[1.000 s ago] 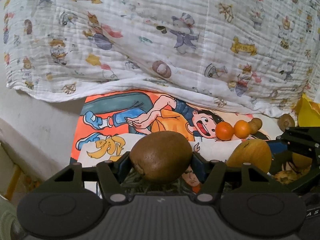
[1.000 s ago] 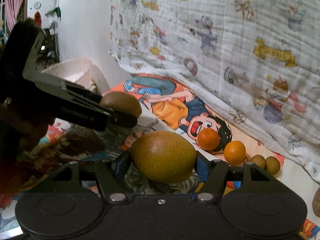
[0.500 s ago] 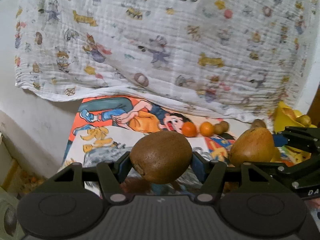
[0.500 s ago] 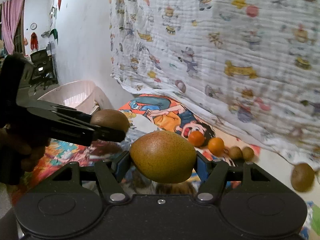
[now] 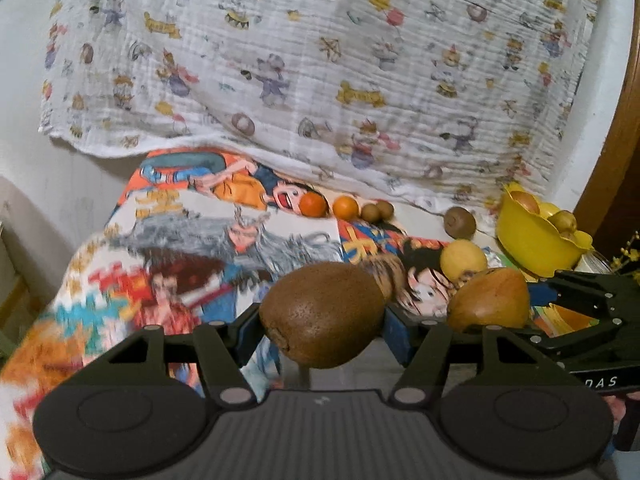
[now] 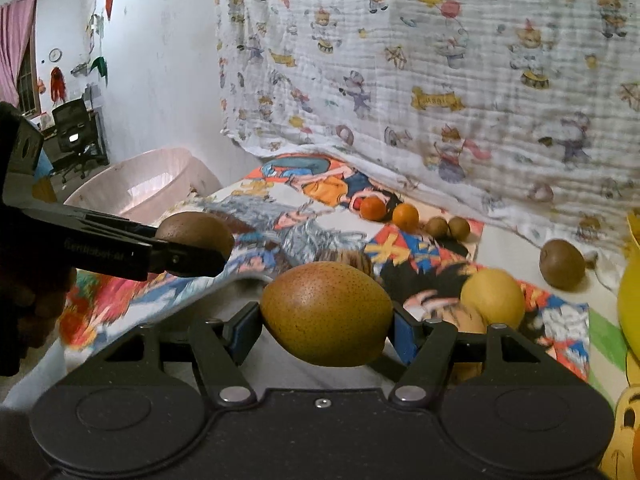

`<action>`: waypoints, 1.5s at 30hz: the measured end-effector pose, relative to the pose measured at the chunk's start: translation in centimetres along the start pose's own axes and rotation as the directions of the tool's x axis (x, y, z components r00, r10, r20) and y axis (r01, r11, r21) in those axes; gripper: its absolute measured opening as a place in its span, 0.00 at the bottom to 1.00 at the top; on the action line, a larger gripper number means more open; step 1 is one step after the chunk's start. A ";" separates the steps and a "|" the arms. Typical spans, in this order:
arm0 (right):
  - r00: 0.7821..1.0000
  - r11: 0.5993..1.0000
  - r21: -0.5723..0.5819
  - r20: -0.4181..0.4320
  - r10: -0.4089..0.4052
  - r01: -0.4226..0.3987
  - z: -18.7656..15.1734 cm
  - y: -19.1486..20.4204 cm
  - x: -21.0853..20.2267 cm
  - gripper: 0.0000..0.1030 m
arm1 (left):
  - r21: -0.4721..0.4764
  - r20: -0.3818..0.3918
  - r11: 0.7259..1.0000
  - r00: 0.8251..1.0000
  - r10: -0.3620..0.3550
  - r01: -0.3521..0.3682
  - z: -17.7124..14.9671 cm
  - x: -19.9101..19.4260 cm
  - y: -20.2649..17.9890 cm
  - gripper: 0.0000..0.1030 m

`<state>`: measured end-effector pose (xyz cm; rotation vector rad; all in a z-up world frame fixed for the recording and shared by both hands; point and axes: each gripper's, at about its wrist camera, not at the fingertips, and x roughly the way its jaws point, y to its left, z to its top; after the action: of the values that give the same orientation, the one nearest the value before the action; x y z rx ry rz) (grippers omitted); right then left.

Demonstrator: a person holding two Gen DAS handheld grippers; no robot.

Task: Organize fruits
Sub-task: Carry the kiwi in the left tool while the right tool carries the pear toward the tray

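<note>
Between each tool's pads: left point(image 5: 322, 322) kiwi point(image 5: 322, 314), right point(image 6: 326, 320) pear point(image 6: 326, 312)

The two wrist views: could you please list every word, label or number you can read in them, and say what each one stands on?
"DAS": white letters on the side of the right gripper, cut off at the frame edge, so probably the tail of a longer word.
White lettering on the side of the left gripper: too blurred to read.
Yellow banner motifs on the hanging cartoon cloth: lettering too small and blurred to read.
Large yellow characters on the comic-print cover: not legible.
</note>
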<state>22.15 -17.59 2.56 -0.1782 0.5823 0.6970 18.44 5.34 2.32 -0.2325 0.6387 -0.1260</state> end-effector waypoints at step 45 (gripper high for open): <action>0.986 0.988 -0.094 -0.118 0.114 -0.126 -1.6 0.4 4.4 0.68 | 0.066 -0.049 0.987 0.988 0.149 -0.145 -7.0 -4.8 -4.2 0.69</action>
<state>23.92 -15.38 -1.24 -0.2800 0.6696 0.8383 10.23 0.93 0.73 -0.1218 0.7026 -0.0100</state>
